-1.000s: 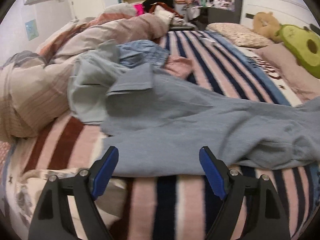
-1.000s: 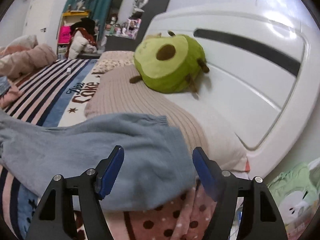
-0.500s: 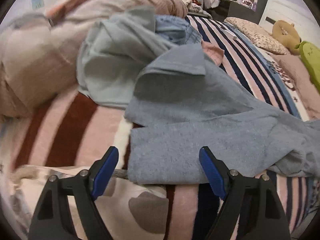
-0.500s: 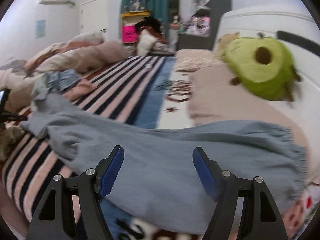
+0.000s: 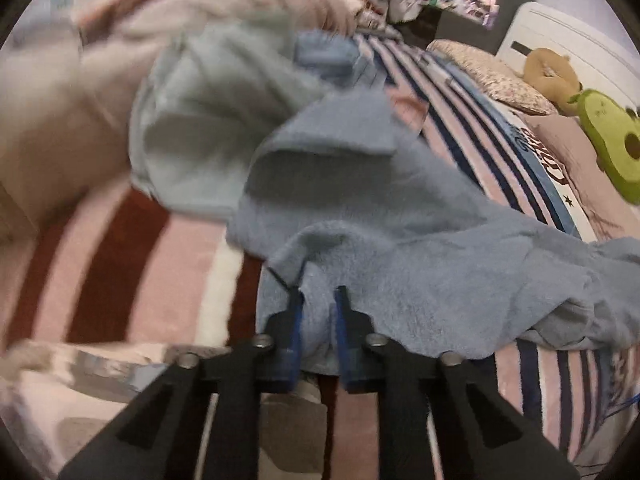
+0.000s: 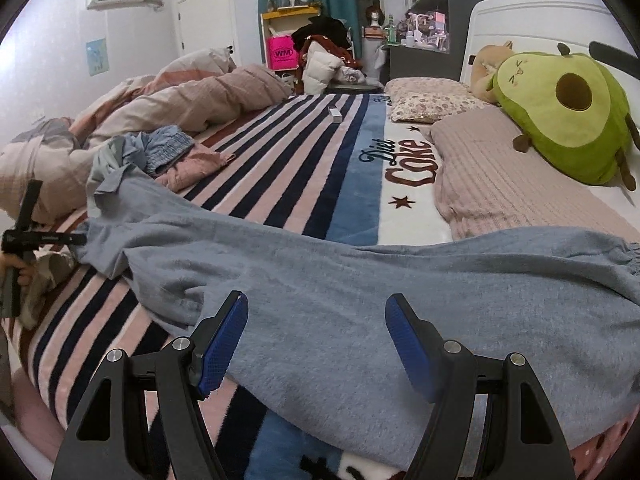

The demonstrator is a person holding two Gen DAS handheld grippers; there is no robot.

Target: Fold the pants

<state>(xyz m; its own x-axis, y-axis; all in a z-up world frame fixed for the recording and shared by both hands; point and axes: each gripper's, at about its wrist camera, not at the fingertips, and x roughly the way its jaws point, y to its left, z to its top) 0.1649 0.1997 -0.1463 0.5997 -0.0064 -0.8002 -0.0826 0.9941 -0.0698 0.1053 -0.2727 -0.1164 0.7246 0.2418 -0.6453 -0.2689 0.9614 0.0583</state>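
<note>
Grey-blue fleece pants (image 6: 360, 280) lie stretched across the striped bed, waist end at the left, elastic cuff (image 6: 628, 256) at the right by the pillow. In the left wrist view my left gripper (image 5: 318, 300) is shut on a bunched fold at the waist end of the pants (image 5: 400, 240). That gripper also shows far left in the right wrist view (image 6: 44, 238), at the pants' waist edge. My right gripper (image 6: 316, 320) is open, its blue pads straddling the leg near the front edge without closing on it.
A pile of other clothes (image 6: 160, 148) and a rumpled pink duvet (image 6: 180, 100) lie behind the waist end. A pink pillow (image 6: 500, 184) and an avocado plush (image 6: 560, 108) sit at the headboard. A small white box (image 6: 335, 113) lies on the striped blanket (image 6: 280, 168).
My left gripper has closed on the pants' waist end, which was between open jaws before. My right gripper has swung left from the cuff to mid-leg, staying open.
</note>
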